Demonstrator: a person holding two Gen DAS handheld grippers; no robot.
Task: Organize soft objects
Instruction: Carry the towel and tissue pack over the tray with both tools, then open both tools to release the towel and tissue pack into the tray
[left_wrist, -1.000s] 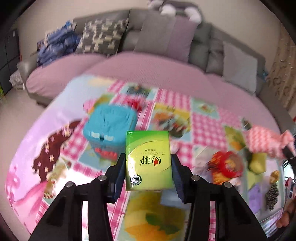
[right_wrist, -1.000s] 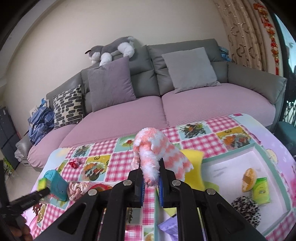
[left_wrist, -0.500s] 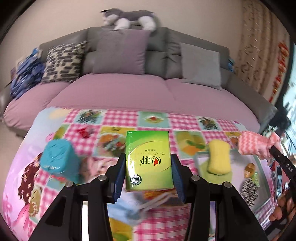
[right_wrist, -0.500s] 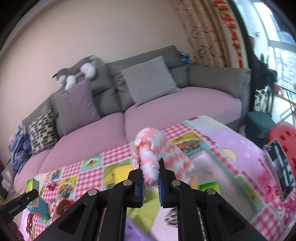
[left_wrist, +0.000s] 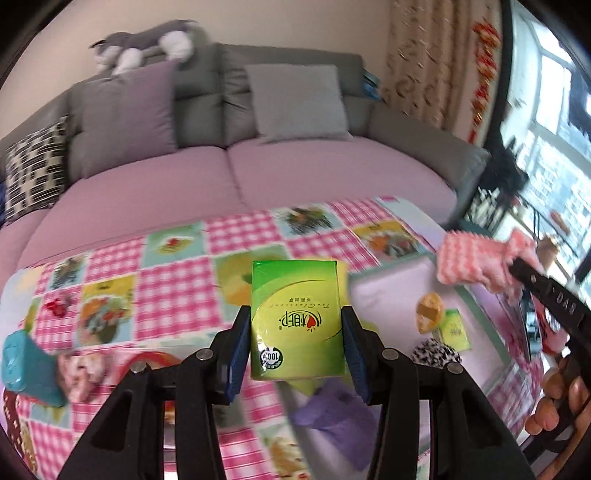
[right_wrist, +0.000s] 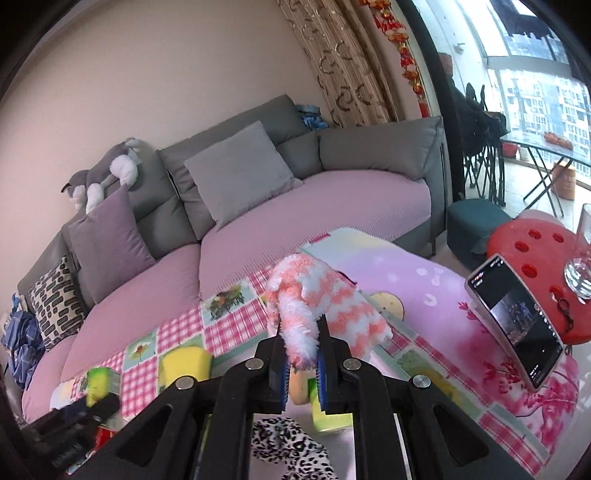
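While the left gripper (left_wrist: 295, 347) is squeezing a green pack (left_wrist: 295, 317), the right gripper (right_wrist: 302, 363) is pinching a fuzzy sock (right_wrist: 314, 295). Both are hanging over the table (left_wrist: 173, 280).

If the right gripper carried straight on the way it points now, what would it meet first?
Probably nothing on the table. The right gripper, shut on the pink-and-white fuzzy sock, points over the far edge of the patterned tablecloth. Beyond it lies the sofa seat, likely the first thing met, though depth is unclear.
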